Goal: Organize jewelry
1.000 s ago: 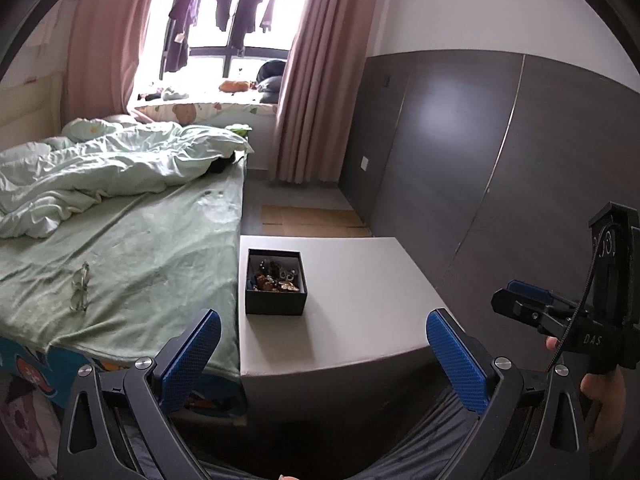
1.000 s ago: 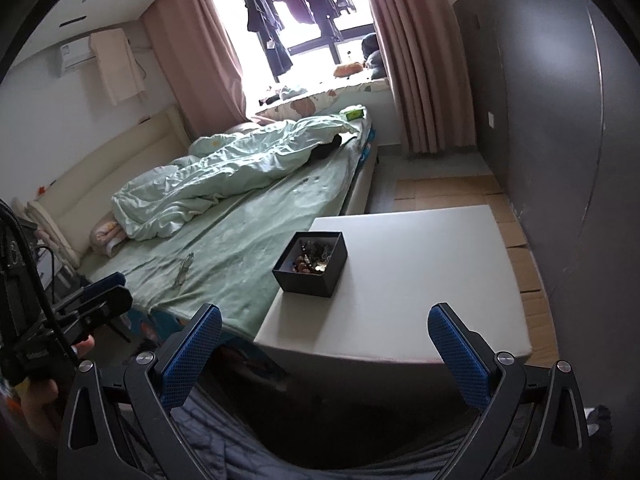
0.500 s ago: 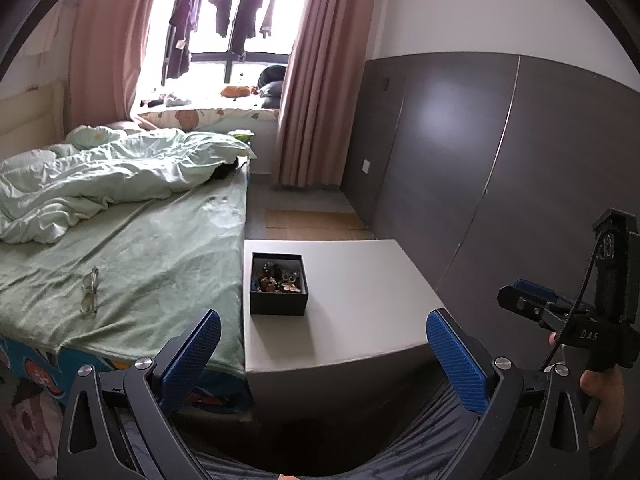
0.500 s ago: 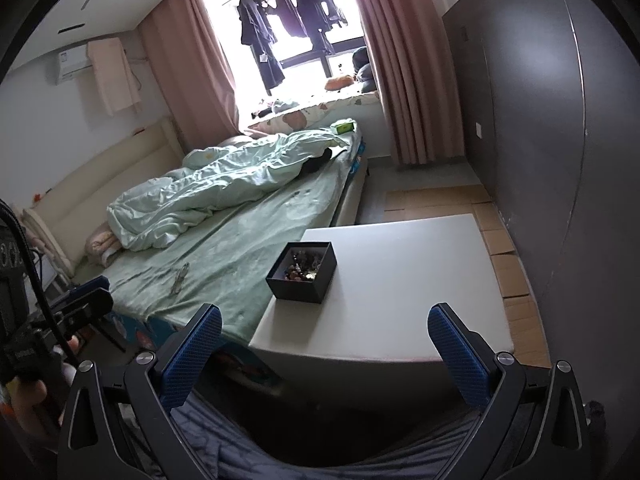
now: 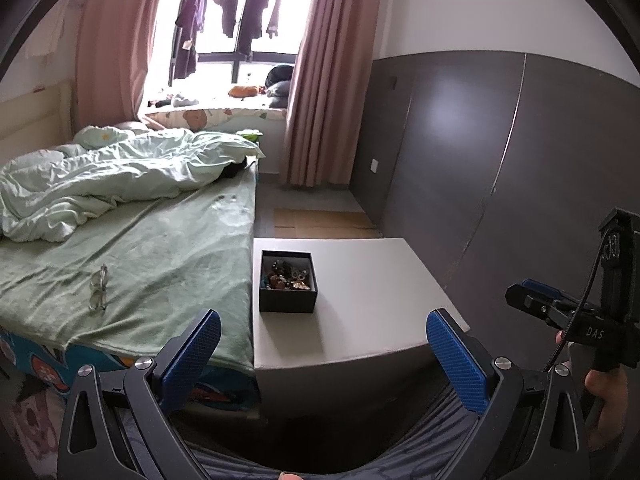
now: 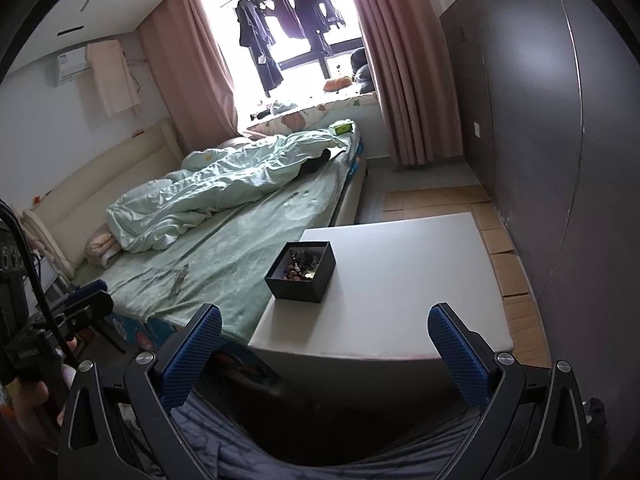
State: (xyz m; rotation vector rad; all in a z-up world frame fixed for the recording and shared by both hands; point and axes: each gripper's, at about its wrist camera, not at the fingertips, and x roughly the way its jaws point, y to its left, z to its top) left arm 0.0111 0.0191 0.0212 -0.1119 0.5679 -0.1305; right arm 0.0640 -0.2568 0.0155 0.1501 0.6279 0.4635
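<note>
Holding my left claw and right claw wide and empty, I kept both short of the bench, whose open black box held mixed jewelry within reach.

Counting now: one black box sitting on one white bench, holding a jumble of jewelry (pieces too small and tangled to count). One pair of glasses lying on one bed, one crumpled duvet on it. Two grippers showing: left gripper, right gripper. Two pink curtains hanging at one window.
</note>
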